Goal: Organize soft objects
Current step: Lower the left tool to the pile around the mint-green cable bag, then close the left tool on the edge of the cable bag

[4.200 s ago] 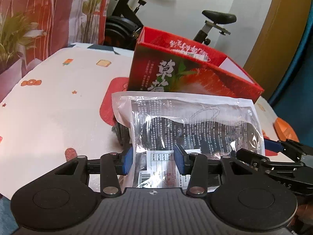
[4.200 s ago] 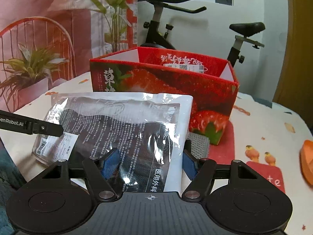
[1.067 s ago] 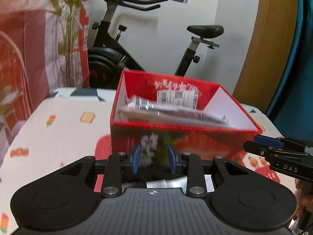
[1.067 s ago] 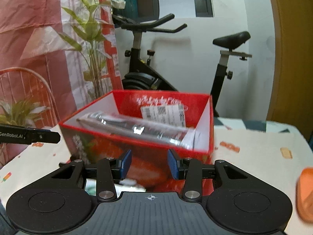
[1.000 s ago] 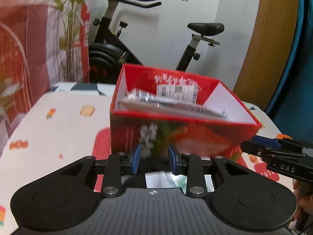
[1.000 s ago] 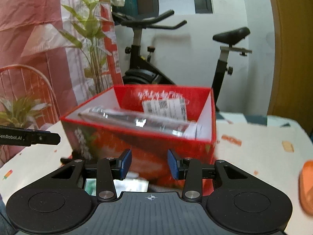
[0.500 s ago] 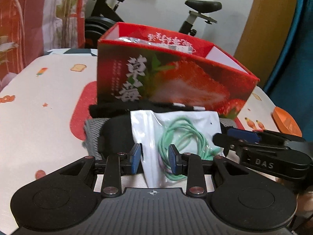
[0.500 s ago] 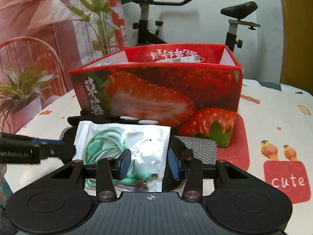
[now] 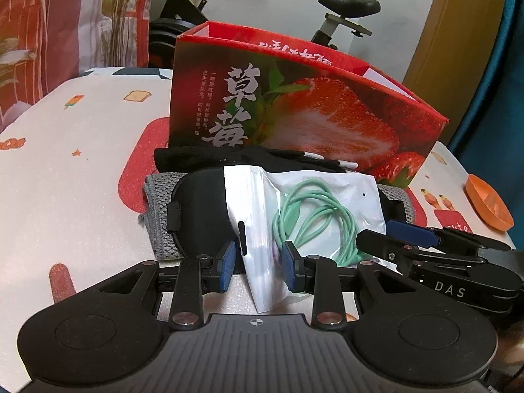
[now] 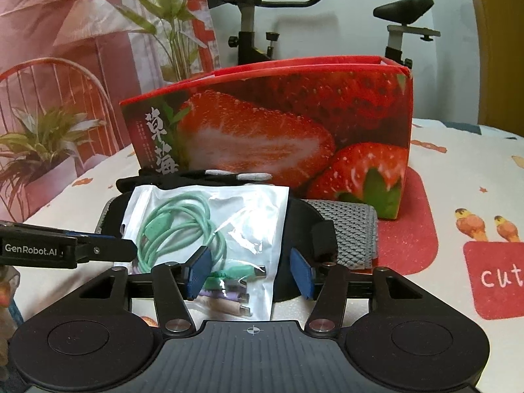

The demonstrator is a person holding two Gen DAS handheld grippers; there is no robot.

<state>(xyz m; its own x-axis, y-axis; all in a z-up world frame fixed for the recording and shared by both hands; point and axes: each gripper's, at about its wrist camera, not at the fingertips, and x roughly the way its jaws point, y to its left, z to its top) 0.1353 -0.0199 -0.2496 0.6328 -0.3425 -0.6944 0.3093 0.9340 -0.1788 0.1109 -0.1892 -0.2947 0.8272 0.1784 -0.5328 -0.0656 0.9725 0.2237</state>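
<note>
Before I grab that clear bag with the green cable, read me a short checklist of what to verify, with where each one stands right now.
1. Cable bag on top of the pile, nothing over it: ok.
2. Right tool lined up on the bag's near edge, jaws opening: ok.
3. Left tool straddling the bag's other corner, not clamped: ok.
4. Black pouch under the bag clear of the pads: cannot tell.
5. Strawberry box open on top: ok.
6. Room inside the box: cannot tell.
</note>
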